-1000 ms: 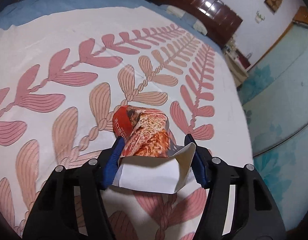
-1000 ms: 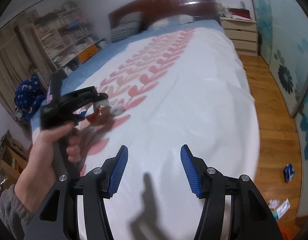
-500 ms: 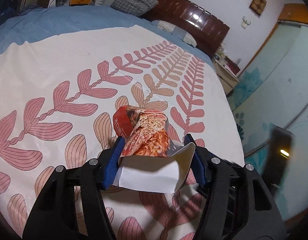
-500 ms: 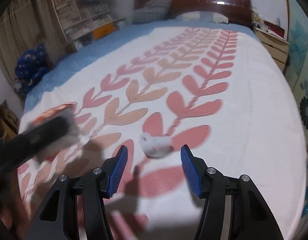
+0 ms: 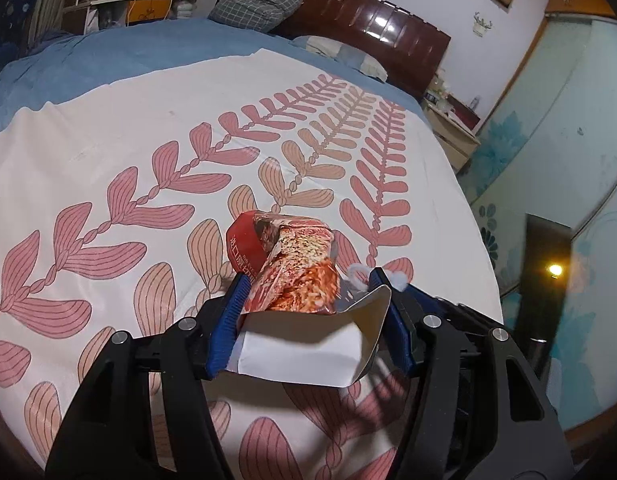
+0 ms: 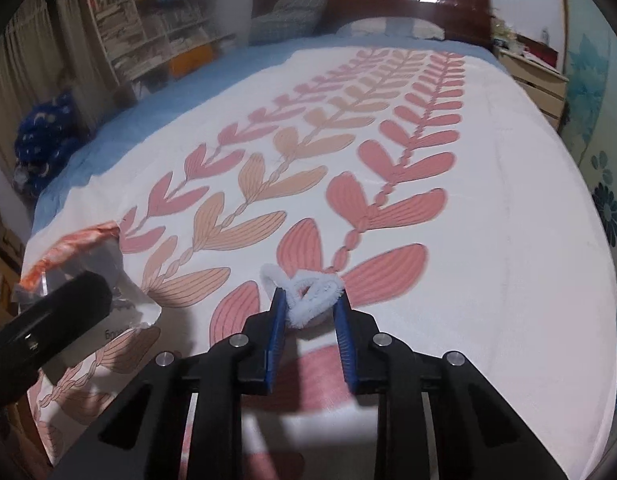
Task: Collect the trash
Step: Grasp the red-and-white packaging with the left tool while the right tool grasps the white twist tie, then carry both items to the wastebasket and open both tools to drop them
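Note:
My left gripper (image 5: 308, 316) is shut on a crumpled red snack packet (image 5: 296, 268) with a white inside, held just above the bed. The packet also shows at the left of the right wrist view (image 6: 72, 252), with the left gripper's dark body in front of it. My right gripper (image 6: 310, 310) has closed on a pale blue fuzzy pipe cleaner (image 6: 308, 296) twisted into loops, right at the bedspread. Bits of that pipe cleaner (image 5: 356, 276) peek past the packet in the left wrist view.
The white bedspread (image 6: 488, 240) with pink and tan leaf prints covers a blue sheet (image 5: 108, 52). A dark wooden headboard (image 5: 372, 28) and pillows are at the far end. A bedside cabinet (image 6: 536, 80) stands right, bookshelves (image 6: 148, 28) left.
My right gripper has moved down onto the pipe cleaner and its jaws have closed on it. My left gripper has swung toward the headboard, still holding the packet.

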A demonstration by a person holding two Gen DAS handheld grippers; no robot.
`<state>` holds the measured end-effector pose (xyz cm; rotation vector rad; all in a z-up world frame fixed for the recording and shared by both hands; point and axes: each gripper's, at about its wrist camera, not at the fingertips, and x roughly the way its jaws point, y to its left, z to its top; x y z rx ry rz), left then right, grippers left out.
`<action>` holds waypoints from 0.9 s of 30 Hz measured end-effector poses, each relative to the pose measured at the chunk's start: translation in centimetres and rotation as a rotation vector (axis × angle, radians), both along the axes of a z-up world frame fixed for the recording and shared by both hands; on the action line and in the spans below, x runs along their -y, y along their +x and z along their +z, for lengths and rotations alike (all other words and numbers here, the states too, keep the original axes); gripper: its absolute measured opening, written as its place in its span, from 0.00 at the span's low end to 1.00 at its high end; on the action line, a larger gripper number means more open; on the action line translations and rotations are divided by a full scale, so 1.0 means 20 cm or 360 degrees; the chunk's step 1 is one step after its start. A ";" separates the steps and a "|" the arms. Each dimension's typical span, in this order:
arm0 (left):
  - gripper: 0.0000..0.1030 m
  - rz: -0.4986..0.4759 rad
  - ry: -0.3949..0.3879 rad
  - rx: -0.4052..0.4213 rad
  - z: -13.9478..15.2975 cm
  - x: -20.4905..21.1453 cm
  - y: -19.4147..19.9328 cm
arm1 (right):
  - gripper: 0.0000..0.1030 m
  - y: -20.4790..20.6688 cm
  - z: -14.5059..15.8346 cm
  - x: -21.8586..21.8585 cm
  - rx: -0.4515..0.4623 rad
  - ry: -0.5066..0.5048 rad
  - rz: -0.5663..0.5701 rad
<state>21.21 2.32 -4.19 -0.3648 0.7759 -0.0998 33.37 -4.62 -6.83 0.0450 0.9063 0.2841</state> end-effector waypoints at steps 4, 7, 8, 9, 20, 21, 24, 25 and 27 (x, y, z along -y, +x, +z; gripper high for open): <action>0.60 -0.0006 0.0027 0.0018 0.03 0.03 -0.06 | 0.24 -0.14 0.10 0.09 0.0047 0.0007 -0.0004; 0.60 -0.0024 0.0057 0.0047 0.09 0.07 -0.13 | 0.24 -0.30 0.21 0.20 0.0074 0.0040 -0.0039; 0.60 -0.0021 0.0050 0.0060 0.12 0.08 -0.17 | 0.24 -0.36 0.26 0.23 0.0089 0.0045 -0.0047; 0.60 -0.0017 0.0046 0.0061 0.13 0.09 -0.19 | 0.24 -0.44 0.32 0.27 0.0114 0.0057 -0.0060; 0.60 -0.0231 0.0067 0.0147 0.47 0.58 -0.59 | 0.24 -1.16 0.95 0.88 0.0321 0.0122 -0.0214; 0.60 -0.0275 0.0059 0.0154 0.50 0.66 -0.65 | 0.24 -1.24 1.00 0.98 0.0344 0.0123 -0.0239; 0.60 -0.0425 0.0028 0.0156 0.55 0.90 -0.80 | 0.24 -1.44 1.07 1.24 0.0373 0.0104 -0.0308; 0.60 -0.0476 0.0021 0.0157 0.56 0.97 -0.84 | 0.24 -1.49 1.08 1.30 0.0374 0.0093 -0.0326; 0.60 -0.0605 0.0010 0.0167 0.59 1.18 -0.93 | 0.24 -1.64 1.09 1.51 0.0374 0.0042 -0.0392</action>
